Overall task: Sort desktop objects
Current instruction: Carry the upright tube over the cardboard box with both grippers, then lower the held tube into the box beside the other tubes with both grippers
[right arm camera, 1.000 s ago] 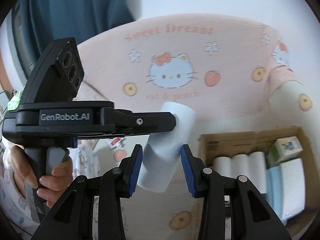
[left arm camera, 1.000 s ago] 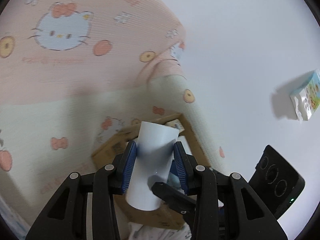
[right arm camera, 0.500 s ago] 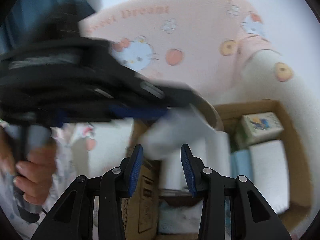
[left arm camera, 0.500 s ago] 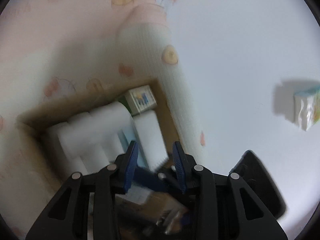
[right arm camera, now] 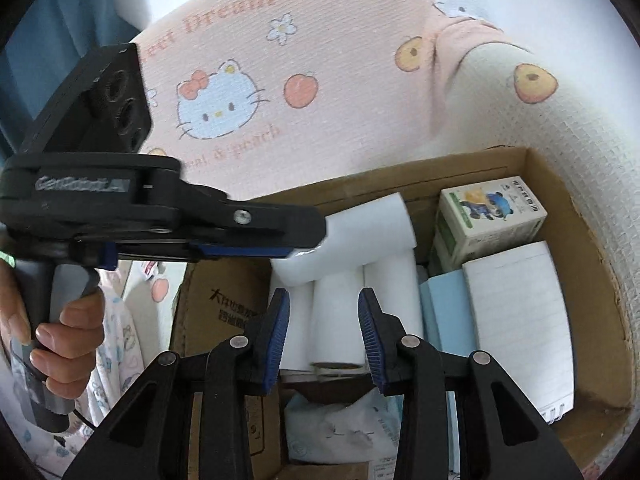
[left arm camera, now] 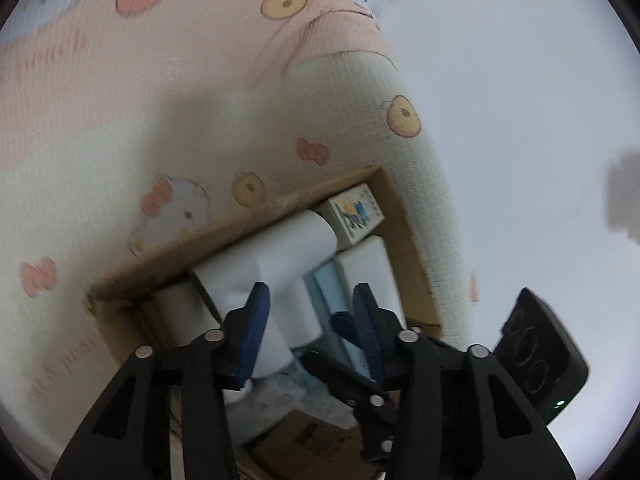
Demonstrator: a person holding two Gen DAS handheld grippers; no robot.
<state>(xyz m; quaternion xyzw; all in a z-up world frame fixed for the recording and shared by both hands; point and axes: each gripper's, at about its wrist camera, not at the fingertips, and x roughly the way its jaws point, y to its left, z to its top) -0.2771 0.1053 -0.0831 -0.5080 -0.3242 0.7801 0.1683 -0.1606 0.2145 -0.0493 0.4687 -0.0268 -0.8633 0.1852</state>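
Notebook's near corner behind right gripper

A white roll lies tilted across three upright white rolls inside the cardboard box, centre frame, beside a small carton and notebook.

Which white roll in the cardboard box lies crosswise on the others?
The white roll at the left gripper, its jaws opening; the other rolls lie side by side beneath.

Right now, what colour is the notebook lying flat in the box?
White, with faint ruled lines; the notebook shows best in the right wrist view.
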